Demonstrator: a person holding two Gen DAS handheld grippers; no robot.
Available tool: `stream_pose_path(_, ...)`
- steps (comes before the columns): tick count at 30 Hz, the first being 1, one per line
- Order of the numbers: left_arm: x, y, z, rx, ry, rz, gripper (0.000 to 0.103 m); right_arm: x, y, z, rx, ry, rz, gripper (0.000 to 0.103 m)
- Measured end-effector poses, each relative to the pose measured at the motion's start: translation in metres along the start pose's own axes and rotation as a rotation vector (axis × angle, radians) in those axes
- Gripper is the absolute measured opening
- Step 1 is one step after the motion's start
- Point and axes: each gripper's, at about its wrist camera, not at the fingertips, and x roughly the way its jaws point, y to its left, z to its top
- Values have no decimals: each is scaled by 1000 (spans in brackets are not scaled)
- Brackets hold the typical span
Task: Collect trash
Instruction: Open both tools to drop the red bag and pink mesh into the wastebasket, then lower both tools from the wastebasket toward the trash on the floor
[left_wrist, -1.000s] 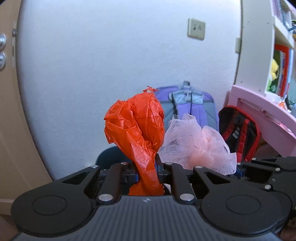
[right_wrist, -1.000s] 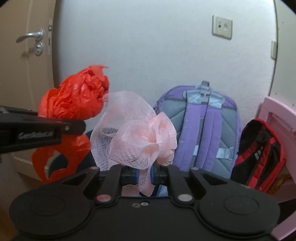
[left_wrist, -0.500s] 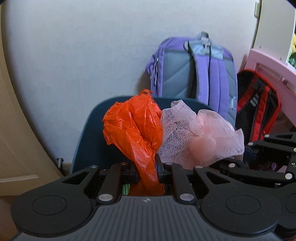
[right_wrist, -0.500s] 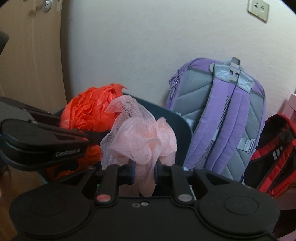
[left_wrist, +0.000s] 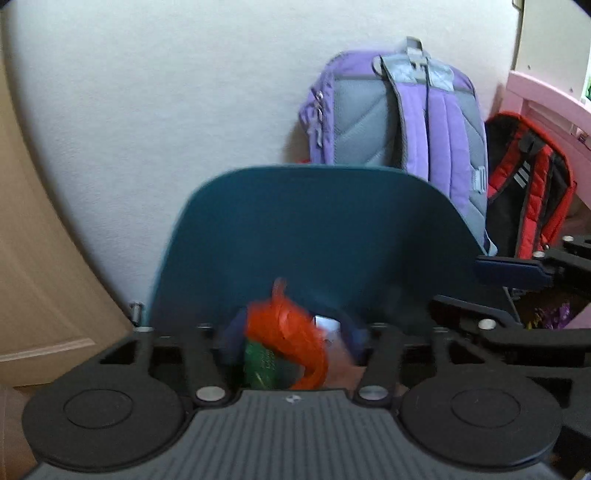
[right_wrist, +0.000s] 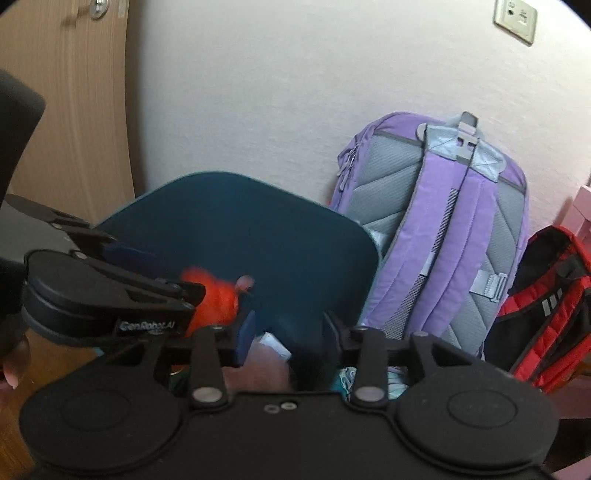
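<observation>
A dark teal bin with its lid (left_wrist: 317, 229) raised stands against the wall; it also shows in the right wrist view (right_wrist: 236, 236). My left gripper (left_wrist: 291, 343) is open above the bin mouth, and the orange plastic bag (left_wrist: 288, 332) is blurred, dropping between its fingers onto green trash inside. My right gripper (right_wrist: 288, 332) is open beside it over the bin. The pink mesh (right_wrist: 258, 365) lies blurred below its fingers. The orange bag (right_wrist: 214, 299) shows left of it, behind the left gripper.
A purple backpack (left_wrist: 399, 118) leans on the wall behind the bin, with a red and black backpack (left_wrist: 532, 184) to its right. A wooden door (right_wrist: 62, 96) is on the left. Pink furniture (left_wrist: 554, 99) is at far right.
Both grippers have opened. The orange bag and the pink mesh have left the fingers and dropped into the bin. Both views tilted down toward the bin.
</observation>
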Motion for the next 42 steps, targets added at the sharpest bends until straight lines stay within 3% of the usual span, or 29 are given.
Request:
stream_pose_path(4,-28,1,-2,-6,-34,-30,63,-24,-3,2,6,-25,7,47)
stream_pose_path(12,-97,-13,-15,0,-95,-22,75,-92,7,-1,7,-80,25,55)
stream_pose_path(26,-201,-25,-80,21,-164,-26,81,-191,19,-56,31,-109,68,62)
stream_pose_path(34,-224,-32,-134,34,-157,-23,81,-218,30,-102,29,-86,110,72)
stream_pose_path(42,-225,-37,-188,40,-113,-20,81,-216,46,-155,46,-36,158,83)
